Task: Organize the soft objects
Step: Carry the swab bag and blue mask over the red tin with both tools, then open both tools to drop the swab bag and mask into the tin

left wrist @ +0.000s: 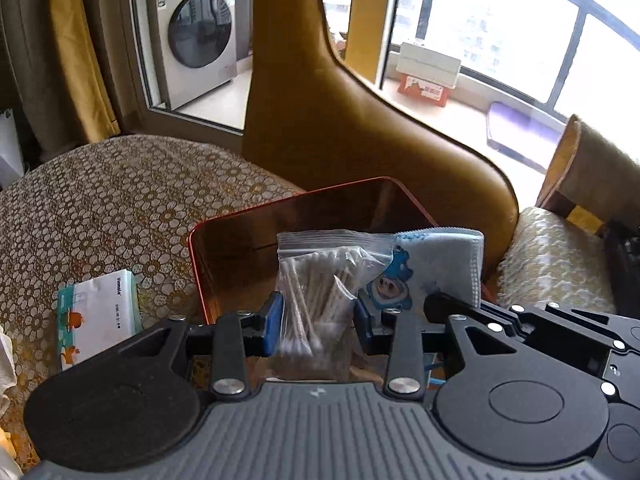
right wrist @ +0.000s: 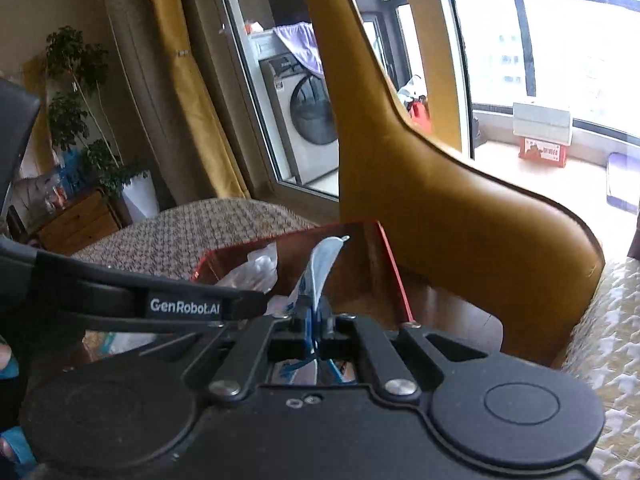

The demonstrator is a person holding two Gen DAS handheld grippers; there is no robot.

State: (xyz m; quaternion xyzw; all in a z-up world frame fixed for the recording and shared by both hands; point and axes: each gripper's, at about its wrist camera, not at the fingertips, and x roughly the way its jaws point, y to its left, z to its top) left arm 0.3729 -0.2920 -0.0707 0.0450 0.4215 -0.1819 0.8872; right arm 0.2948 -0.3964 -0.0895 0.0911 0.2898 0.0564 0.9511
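My left gripper (left wrist: 318, 322) is shut on a clear zip bag of cotton swabs (left wrist: 320, 280) and holds it upright in front of a red metal box (left wrist: 248, 224). My right gripper (right wrist: 318, 314) is shut on a light blue face mask pack with a cartoon print (right wrist: 324, 268), held edge-on over the red box (right wrist: 384, 256). The mask pack also shows in the left wrist view (left wrist: 436, 268), right of the swab bag, with the right gripper's body below it. The swab bag shows in the right wrist view (right wrist: 256, 268), behind the left gripper's arm.
A tissue pack (left wrist: 100, 312) lies on the patterned tablecloth (left wrist: 112, 208) left of the box. A tan leather chair back (left wrist: 340, 120) rises just behind the box. A cushioned seat (left wrist: 556, 264) is at the right. A washing machine (left wrist: 196, 36) stands beyond the glass door.
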